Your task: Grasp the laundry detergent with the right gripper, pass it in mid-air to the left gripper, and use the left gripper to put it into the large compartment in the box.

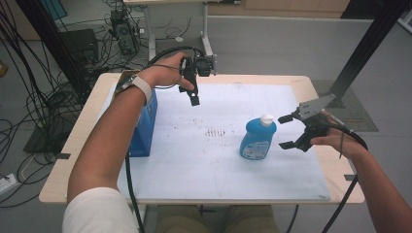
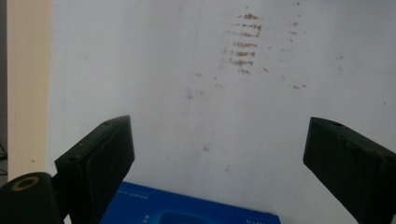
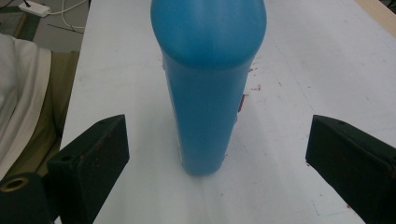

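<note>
White mat, right claw beside bottle

blue plastic bottle: smooth, slightly glossy
white counter sheet: matt, stained
black tool pads: matt, scuffed

In the right gripper view we lose the blue bottle above its shoulder at the top edge. In the left gripper view we see the blue box cut off below, its print too blurred to read.
</note>
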Action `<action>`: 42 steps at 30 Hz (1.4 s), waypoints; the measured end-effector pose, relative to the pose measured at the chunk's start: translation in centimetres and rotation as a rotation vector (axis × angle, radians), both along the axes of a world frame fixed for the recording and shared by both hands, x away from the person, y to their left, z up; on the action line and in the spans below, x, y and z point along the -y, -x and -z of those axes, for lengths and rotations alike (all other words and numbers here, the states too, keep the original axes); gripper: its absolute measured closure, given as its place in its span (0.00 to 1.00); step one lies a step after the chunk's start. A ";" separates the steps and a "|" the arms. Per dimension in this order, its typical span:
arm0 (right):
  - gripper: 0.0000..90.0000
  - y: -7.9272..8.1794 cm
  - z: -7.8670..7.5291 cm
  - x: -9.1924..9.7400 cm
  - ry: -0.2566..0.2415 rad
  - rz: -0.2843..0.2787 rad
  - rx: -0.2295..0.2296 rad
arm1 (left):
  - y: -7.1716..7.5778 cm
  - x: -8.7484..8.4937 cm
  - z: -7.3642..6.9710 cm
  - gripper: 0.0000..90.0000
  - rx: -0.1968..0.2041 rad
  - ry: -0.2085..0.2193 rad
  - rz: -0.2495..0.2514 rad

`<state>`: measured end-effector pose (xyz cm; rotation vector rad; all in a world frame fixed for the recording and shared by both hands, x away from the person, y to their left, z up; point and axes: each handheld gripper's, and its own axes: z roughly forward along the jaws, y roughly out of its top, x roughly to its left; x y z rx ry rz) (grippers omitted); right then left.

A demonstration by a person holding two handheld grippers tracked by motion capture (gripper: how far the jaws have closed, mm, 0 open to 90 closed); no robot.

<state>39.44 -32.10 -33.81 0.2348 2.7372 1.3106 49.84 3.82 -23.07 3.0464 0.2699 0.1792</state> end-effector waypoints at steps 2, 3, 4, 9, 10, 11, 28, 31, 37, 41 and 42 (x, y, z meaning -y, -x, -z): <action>0.06 0.0 0.1 0.0 -0.001 0.001 0.001 | 0.0 0.0 0.0 0.10 0.001 0.001 0.000; 0.06 0.0 0.1 0.0 0.001 0.000 0.001 | 0.0 0.0 0.0 0.10 0.000 0.000 -0.001; 0.07 0.0 0.2 0.0 0.001 0.000 -0.001 | 0.0 0.0 0.0 0.10 -0.002 0.000 -0.003; 0.07 0.0 0.3 0.0 0.006 -0.002 -0.002 | 0.1 0.1 0.0 0.10 0.000 -0.002 -0.001; 0.07 0.0 0.3 0.0 0.007 -0.001 -0.003 | 0.1 0.1 0.0 0.10 0.000 -0.002 -0.002; 0.07 0.0 0.3 0.0 0.007 -0.002 -0.003 | 0.1 0.1 0.0 0.10 0.000 -0.003 -0.001; 0.07 0.0 1.4 0.2 0.016 -0.001 -0.018 | 0.1 0.1 0.2 0.10 -0.003 -0.007 -0.002; 0.07 0.0 1.4 0.2 0.009 0.002 -0.018 | 0.1 0.1 0.2 0.10 -0.005 -0.009 -0.002; 0.06 0.0 1.8 0.1 -0.011 0.001 -0.019 | 0.1 0.1 0.3 0.10 -0.007 -0.008 -0.006; 0.06 0.0 1.9 0.2 -0.022 0.003 -0.020 | 0.1 0.0 0.3 0.10 -0.005 -0.008 -0.006; 0.06 0.0 1.9 0.2 -0.022 0.003 -0.020 | 0.1 0.0 0.3 0.10 -0.006 -0.009 -0.007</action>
